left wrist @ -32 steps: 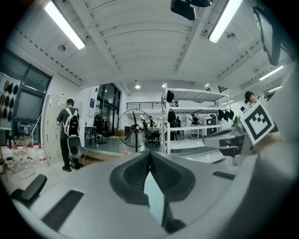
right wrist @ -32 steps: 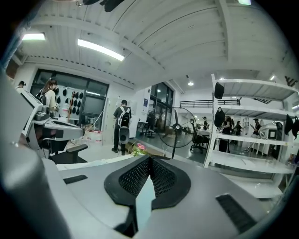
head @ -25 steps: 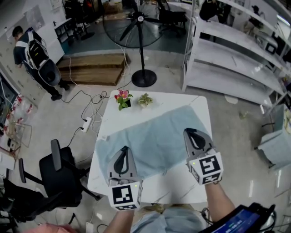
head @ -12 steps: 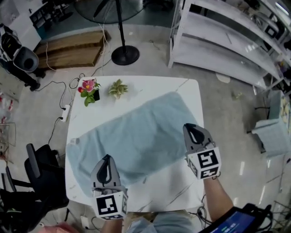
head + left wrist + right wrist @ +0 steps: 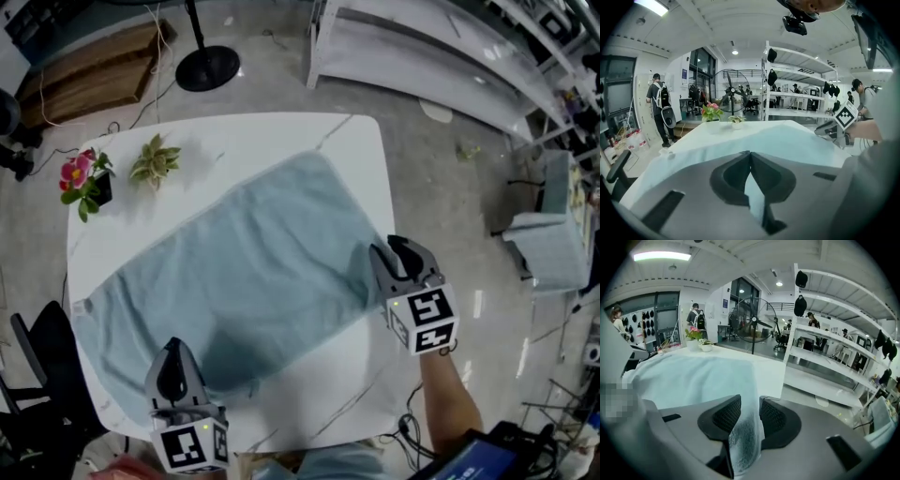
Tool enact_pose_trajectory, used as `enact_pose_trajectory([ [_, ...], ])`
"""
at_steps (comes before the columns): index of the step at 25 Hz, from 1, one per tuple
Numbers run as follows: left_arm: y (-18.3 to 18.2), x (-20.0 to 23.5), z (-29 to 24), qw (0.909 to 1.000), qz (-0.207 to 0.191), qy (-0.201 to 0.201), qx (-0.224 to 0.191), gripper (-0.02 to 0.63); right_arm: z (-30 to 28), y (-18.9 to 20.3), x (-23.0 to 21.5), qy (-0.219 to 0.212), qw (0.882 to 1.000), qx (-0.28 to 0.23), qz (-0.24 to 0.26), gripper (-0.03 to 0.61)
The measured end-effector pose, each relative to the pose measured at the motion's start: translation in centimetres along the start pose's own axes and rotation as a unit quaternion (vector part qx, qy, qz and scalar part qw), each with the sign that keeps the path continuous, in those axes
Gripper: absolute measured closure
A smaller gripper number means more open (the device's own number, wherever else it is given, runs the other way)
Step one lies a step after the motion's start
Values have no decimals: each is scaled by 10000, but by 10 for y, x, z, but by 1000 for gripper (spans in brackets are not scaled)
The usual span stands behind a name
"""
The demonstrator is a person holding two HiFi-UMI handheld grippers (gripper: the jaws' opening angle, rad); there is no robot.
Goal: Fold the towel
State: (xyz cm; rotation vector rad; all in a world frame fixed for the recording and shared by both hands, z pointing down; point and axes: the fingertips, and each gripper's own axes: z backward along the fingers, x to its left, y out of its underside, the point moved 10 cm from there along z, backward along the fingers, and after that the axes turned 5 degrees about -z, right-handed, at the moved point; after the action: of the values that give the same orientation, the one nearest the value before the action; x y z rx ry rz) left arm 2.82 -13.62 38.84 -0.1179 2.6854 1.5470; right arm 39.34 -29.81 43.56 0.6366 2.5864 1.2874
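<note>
Pale-blue terry towel (image 5: 244, 272), rectangular, one item.

Head view: the towel lies spread slantwise on the white marble-patterned square table (image 5: 281, 141), with its left end drooping over the table's left edge. The left gripper (image 5: 172, 349) sits at the near left corner of the cloth and the right gripper (image 5: 394, 247) at the near right corner. A pink-flowered pot plant (image 5: 82, 178) and a small green pot plant (image 5: 155, 161) stand at the far left of the table, near the towel's far edge but apart from it.

Left gripper view: the jaws are pressed together on a thin fold of towel.

Right gripper view: the jaws have just been opening. They now stand apart, and the towel's hem hangs loose between the ribbed pads (image 5: 726, 414) without being pinched.

Hazards, as judged:
- One corner is clamped and the other is slack, so any lift or pull by the left gripper would likely skew the cloth and spoil the fold line.
- The slack right corner lies at the table's edge and may slide off.
- The overhanging left end could drag the rest of the cloth after it.
- Sweeping the cloth far-left risks toppling the plants.
</note>
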Motion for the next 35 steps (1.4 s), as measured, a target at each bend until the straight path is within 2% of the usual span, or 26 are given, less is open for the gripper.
enact_pose_trajectory([
  [6,2,-5,-7,9999,-43,-68,140,606,-13,13,-8,-310,9984,304,-360,433],
  [9,1,-4,-5,9999,-19,-77,116,606,-13,9,-9,-266,9977,386,-484,537],
  [15,-3,13,19,9998,127,-37,-144,606,10,-20,12,-86,9990,162,-414,537],
  [19,-1,34,47,9994,218,13,-272,606,34,-52,48,-133,9995,-157,-234,538],
  [26,6,72,110,9968,508,-280,-548,606,59,-101,128,-549,9964,-595,235,538],
  [31,21,102,152,9925,680,-675,-756,606,64,-126,190,-909,9908,-832,565,538],
  [35,34,115,184,9881,918,-1003,-719,606,63,-139,233,-1229,9841,-966,838,538],
])
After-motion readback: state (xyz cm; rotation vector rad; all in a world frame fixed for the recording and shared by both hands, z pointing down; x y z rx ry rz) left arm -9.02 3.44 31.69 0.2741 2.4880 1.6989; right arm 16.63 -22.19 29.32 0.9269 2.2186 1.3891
